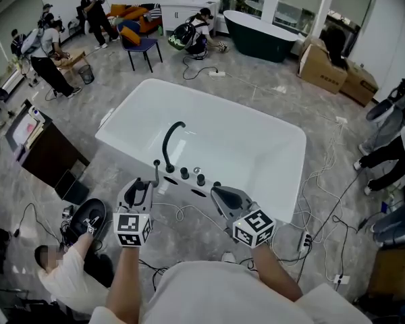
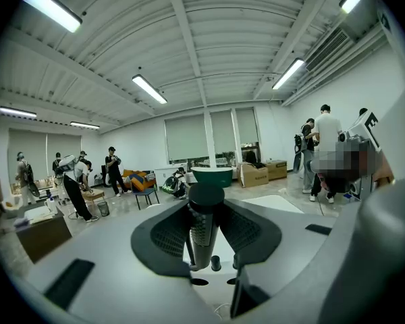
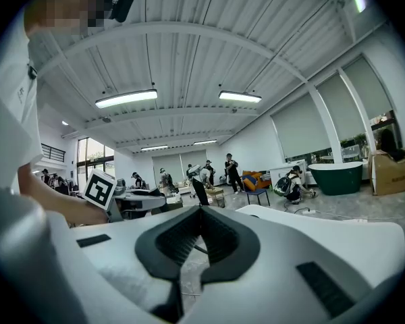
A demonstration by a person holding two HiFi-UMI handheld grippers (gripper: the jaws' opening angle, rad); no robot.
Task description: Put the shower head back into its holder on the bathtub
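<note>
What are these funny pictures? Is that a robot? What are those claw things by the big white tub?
No robot: a person holds a hand-held gripper in each hand. The head view comes from a camera on their head, looking down at a white bathtub with a black faucet and knobs. The other two views come from cameras riding on the grippers. The left hand-held gripper is clamped on the dark shower head at the tub's edge. The right hand-held gripper is shut and empty.
</note>
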